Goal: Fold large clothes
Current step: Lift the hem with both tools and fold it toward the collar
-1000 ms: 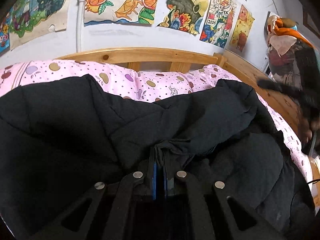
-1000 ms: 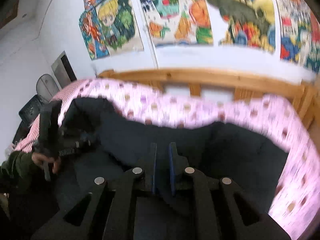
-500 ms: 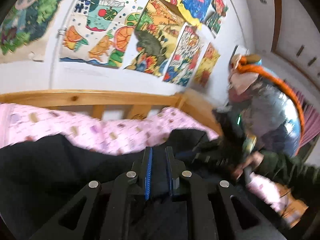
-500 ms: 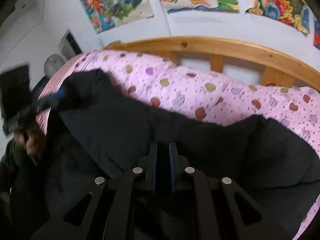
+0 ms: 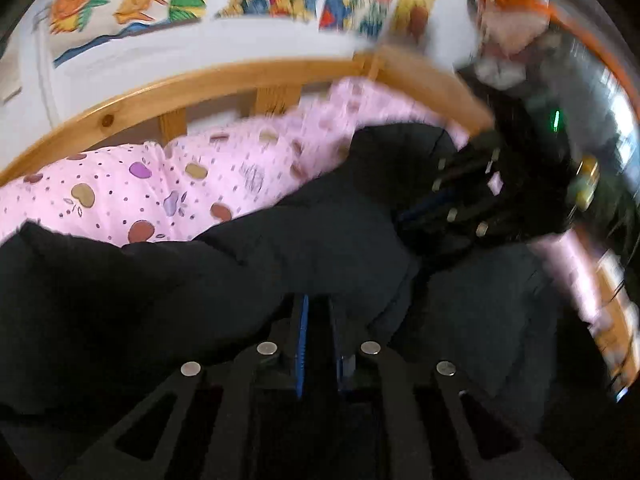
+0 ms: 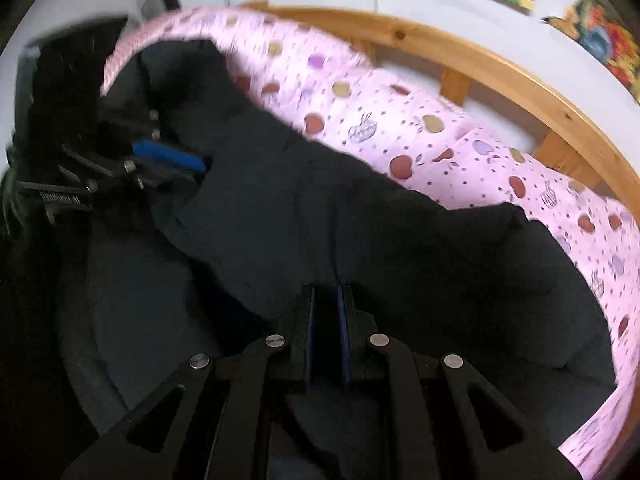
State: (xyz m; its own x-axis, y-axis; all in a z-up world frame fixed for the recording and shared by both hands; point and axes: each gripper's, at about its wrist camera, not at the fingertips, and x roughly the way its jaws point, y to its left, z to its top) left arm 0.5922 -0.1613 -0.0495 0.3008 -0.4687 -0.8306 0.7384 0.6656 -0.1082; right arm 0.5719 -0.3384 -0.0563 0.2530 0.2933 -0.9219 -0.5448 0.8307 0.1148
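Observation:
A large black padded coat (image 5: 248,264) lies on a bed with a pink fruit-print sheet (image 5: 132,192). My left gripper (image 5: 318,312) is shut on a fold of the coat near its edge. My right gripper (image 6: 326,300) is shut on another part of the same coat (image 6: 360,224). In the left wrist view the right gripper (image 5: 420,210) is at the right, clamped on the cloth. In the right wrist view the left gripper (image 6: 188,164) is at the left with blue pads, clamped on the coat's corner. The held edge lies folded over the lower layer.
A wooden bed rail (image 5: 224,80) runs behind the sheet, and it also shows in the right wrist view (image 6: 500,68). Colourful posters (image 5: 132,4) hang on the white wall. A person in dark and orange clothes (image 5: 516,28) is at the right.
Both grippers have swung with the coat edge across the bed and come down lower. The two grippers are now closer together, and the coat's upper layer is folded over its lower part.

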